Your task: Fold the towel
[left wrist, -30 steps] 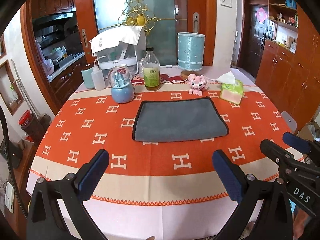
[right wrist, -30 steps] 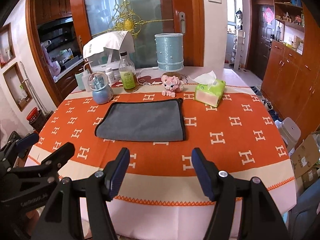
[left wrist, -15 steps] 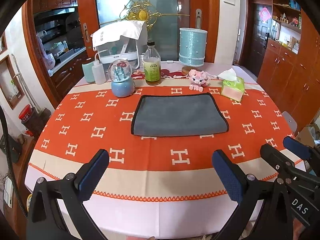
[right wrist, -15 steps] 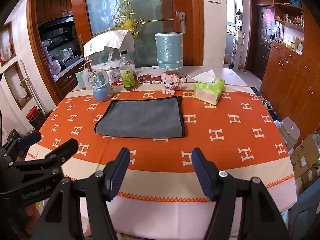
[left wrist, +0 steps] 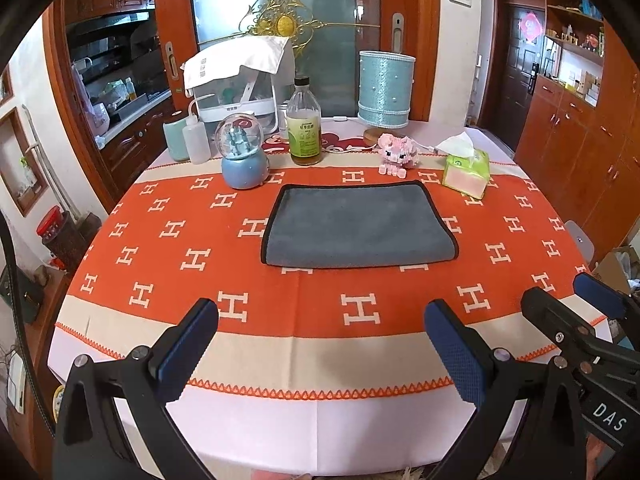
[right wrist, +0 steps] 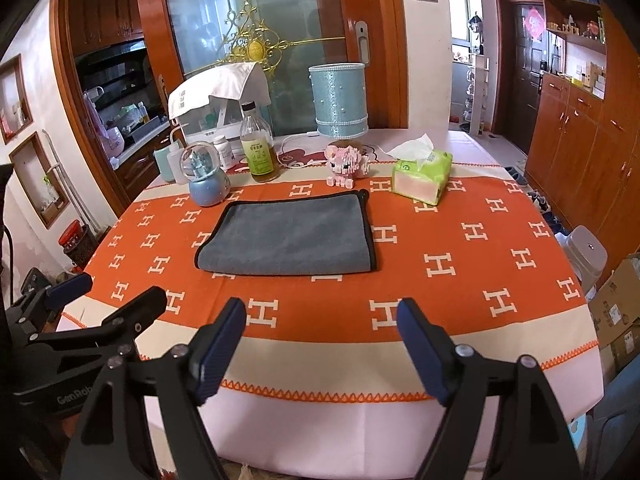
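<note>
Towel (left wrist: 358, 224) sits flat in the middle of the orange patterned surface (left wrist: 160, 248), grey with a dark hem, its near edge rounded and hemless, which reads to me as a fold. Compared with a second ago, my view has pulled back and up: the towel looks further off and more of the cloth's near border shows. Both tongs are spread wide and hold nothing, the left tongs (left wrist: 320, 344) and right tongs (right wrist: 320, 340) hovering over the near edge, well apart from the towel. I judge this as either a retreat after a fold or a pause before the next one. The snow globe (left wrist: 242, 158), bottle (left wrist: 305, 128), toy pig (left wrist: 396, 152) and tissue pack (left wrist: 466, 170) stand just behind it.
</note>
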